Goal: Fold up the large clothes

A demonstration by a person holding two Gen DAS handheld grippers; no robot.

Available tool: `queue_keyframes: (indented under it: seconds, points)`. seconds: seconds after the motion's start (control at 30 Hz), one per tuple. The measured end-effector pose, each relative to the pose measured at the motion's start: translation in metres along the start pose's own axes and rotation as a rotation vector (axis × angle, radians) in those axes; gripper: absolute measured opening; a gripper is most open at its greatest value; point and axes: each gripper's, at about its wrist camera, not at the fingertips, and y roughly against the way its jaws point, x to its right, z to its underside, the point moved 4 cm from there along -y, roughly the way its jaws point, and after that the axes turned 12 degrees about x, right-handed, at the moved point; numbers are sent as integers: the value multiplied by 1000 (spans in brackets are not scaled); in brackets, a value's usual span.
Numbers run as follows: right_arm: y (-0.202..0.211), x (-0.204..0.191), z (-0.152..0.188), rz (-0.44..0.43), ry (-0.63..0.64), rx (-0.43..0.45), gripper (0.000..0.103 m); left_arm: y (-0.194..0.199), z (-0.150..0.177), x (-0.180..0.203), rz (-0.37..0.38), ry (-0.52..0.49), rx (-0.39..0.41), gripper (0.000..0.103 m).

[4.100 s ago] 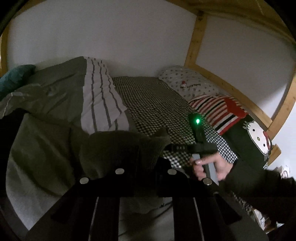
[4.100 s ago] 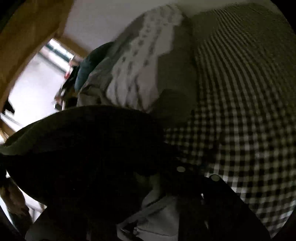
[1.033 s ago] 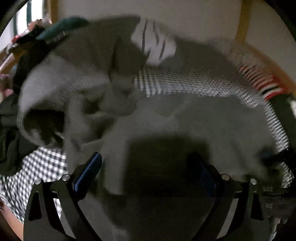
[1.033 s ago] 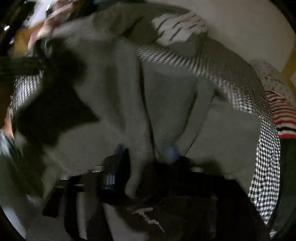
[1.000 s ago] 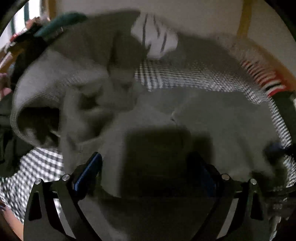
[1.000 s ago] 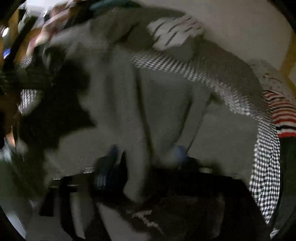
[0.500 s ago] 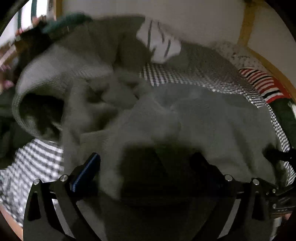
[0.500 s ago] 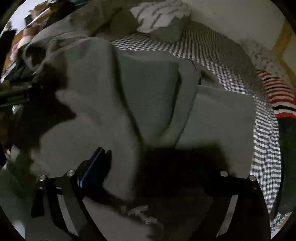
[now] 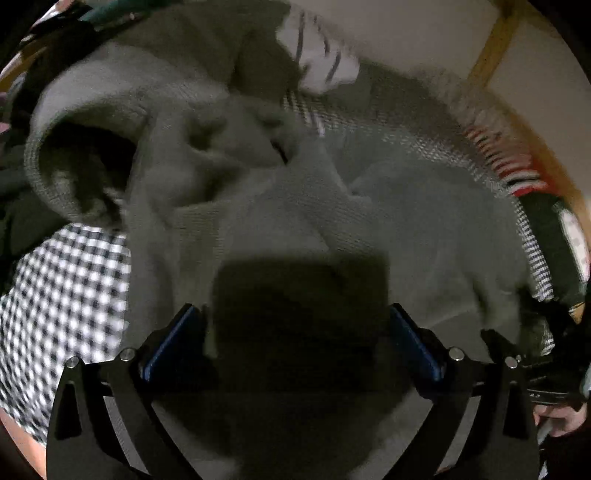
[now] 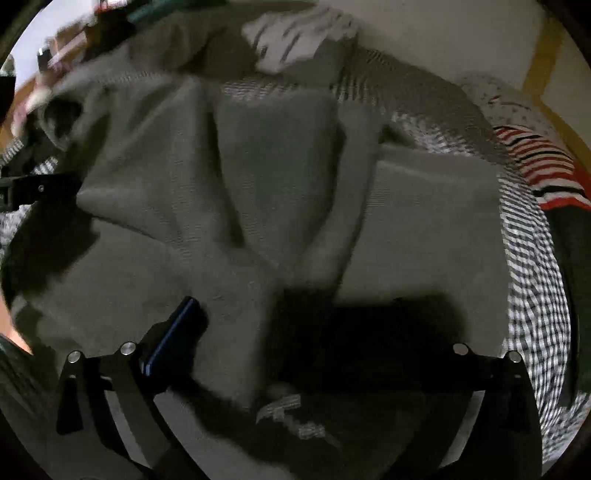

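Grey knitted cloth of the big sweater (image 9: 388, 229) lies just under both my claws: my left gripper (image 9: 295, 343) has its blue-padded fingers (image 9: 170, 343) spread wide over the fabric and grips nothing, and my right gripper (image 10: 295, 332) is wide apart too, empty, with one blue finger (image 10: 173, 332) showing and the other lost in shadow. Further on, the sweater (image 10: 277, 166) is spread in loose folds over the checked bedsheet (image 9: 66, 280), its ribbed opening (image 9: 85, 155) gaping at the left. Behind it sit a striped blanket (image 10: 295, 33) and a red striped pillow (image 10: 539, 162) near the wooden bed frame (image 9: 487, 51).
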Motion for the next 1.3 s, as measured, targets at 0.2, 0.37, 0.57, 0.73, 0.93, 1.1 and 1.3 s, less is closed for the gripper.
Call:
queue_keyframes:
  seconds: [0.2,0.37,0.57,0.73,0.93,1.1,1.3]
  points:
    - [43,-9,50,-68,81,44,100,63,25,-40,-46,-120,191,98]
    - [76,-13,96,-108,73,67,100,92,75,-80,-66,-184,278,98]
    - [94,3,141,-119,71,86,100,90,136,-104,-30,-173,236,98]
    - [93,18,180,-129,46,53,99,94,187,-136,-68,-113,245,98]
    - [97,11,205,-119,87,75,100,79,228,-157,-2,-57,278,98]
    - [109,13,223,-139,39,82,100,84,240,-159,5,-6,394,98]
    - [104,24,253,-125,-15,5,100,75,278,-163,33,115,294,98]
